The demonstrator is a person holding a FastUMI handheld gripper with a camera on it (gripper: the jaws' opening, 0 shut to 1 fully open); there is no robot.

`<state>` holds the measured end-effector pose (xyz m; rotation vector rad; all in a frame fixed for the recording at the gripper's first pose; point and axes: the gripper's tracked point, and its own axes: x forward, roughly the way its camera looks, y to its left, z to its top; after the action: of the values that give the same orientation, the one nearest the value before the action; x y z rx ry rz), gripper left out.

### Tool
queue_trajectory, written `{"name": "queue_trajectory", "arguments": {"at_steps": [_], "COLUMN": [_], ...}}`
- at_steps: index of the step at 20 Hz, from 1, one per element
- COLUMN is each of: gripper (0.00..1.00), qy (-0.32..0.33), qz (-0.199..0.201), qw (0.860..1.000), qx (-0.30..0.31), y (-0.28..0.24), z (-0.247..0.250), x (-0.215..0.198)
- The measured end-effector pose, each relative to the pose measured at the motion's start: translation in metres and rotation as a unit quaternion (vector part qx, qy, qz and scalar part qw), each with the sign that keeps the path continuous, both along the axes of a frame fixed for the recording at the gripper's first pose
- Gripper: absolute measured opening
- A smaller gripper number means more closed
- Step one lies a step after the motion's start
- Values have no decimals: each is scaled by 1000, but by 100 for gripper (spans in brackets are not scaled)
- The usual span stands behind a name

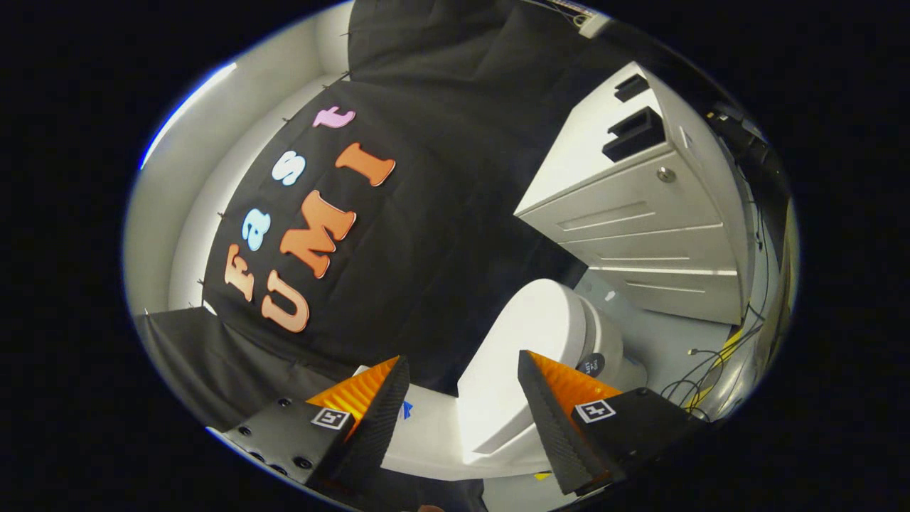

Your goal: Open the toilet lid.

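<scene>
The gripper (462,398) was held with its fingers spread wide and empty, and the white toilet lid (522,355), apparently already raised, was seen just ahead between them, nearer the right-hand finger, its long axis running away toward the drawer cabinet (640,227).

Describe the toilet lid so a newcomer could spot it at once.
Start at the white drawer cabinet against the black cloth wall. Below it stands the toilet; its lid is the smooth white oval slab just beyond the open gripper.
</scene>
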<state>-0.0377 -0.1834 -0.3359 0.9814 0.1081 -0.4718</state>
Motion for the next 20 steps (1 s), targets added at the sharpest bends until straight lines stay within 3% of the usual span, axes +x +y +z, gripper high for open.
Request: {"name": "queue_trajectory", "arguments": {"at_steps": [5, 9, 20], "gripper": [99, 99, 99], "qy": [14, 9, 21], "qz": [-30, -23, -11], "qw": [999, 999, 998], "qx": [-11, -40, -57], "y": [-19, -20, -14], "z": [-9, 18, 27], "x": [-3, -6, -4]}}
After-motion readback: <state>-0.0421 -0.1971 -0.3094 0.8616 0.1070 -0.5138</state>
